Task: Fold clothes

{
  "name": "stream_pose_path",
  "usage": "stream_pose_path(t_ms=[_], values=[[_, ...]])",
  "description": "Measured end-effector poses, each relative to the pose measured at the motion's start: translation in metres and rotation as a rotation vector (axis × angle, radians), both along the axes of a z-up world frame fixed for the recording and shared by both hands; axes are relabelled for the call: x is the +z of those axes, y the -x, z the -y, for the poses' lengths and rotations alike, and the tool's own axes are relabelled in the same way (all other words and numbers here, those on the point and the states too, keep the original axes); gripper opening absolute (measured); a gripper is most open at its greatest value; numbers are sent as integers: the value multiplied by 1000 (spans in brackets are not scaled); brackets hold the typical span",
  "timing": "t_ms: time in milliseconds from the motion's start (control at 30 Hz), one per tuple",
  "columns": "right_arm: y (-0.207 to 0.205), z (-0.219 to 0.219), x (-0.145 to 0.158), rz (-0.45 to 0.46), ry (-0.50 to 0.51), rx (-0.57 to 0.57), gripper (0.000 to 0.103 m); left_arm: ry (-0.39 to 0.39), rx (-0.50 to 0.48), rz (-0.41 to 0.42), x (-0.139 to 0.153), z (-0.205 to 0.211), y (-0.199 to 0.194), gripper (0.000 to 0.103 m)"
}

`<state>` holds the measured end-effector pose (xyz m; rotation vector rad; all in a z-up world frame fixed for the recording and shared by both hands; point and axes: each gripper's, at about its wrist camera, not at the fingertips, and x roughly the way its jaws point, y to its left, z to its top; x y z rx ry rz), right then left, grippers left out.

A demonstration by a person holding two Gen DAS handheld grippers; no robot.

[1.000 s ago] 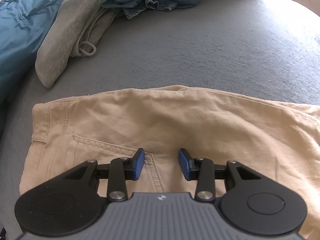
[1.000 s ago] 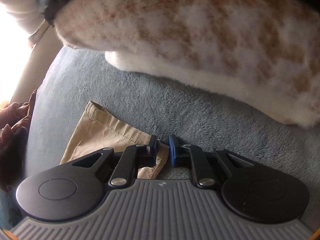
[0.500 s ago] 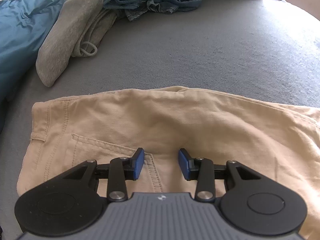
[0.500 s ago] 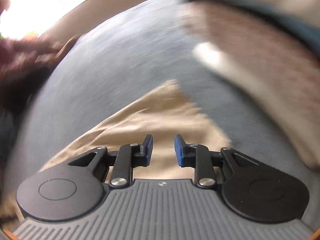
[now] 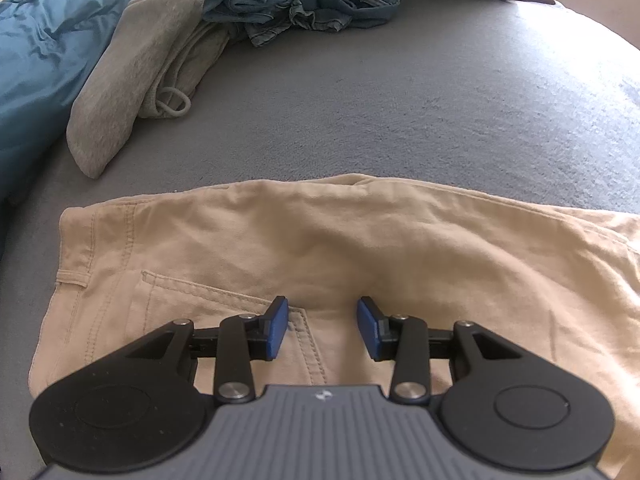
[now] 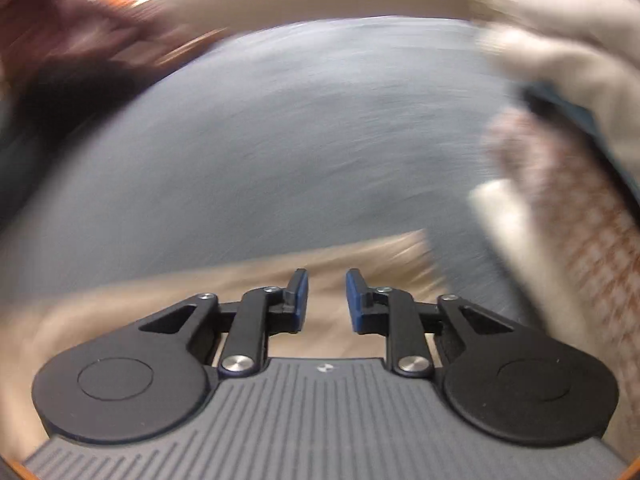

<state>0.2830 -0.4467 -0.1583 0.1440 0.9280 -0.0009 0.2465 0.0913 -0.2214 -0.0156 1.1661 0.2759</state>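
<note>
Jaws of the left gripper stand apart over the flat tan cotton trousers on the grey bed; the right gripper, jaws apart and empty, should regrip the blurred hem squarely before folding.

The right tongs let go of the pants hem they pinched a second ago. Now nothing is between them. They have lifted away and turned, so the fuzzy blanket went from the top to the right side.
</note>
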Motion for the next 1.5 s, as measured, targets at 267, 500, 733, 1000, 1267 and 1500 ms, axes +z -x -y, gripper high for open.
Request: stream_pose_path(t_ms=[267, 500, 733, 1000, 1267, 1500], values=[[102, -118, 6, -173, 64, 356, 61, 19, 12, 14, -1, -1, 1, 39], [99, -123, -59, -306, 168, 126, 37, 40, 34, 27, -1, -5, 2, 39], [103, -95, -16, -255, -89, 101, 4, 60, 32, 37, 0, -9, 4, 40], [75, -167, 74, -91, -656, 565, 4, 73, 19, 70, 0, -13, 10, 40], [23, -269, 74, 43, -746, 564, 30, 81, 8, 75, 1, -14, 12, 40], [62, -185, 38, -76, -763, 303, 46, 77, 8, 74, 1, -13, 12, 40]])
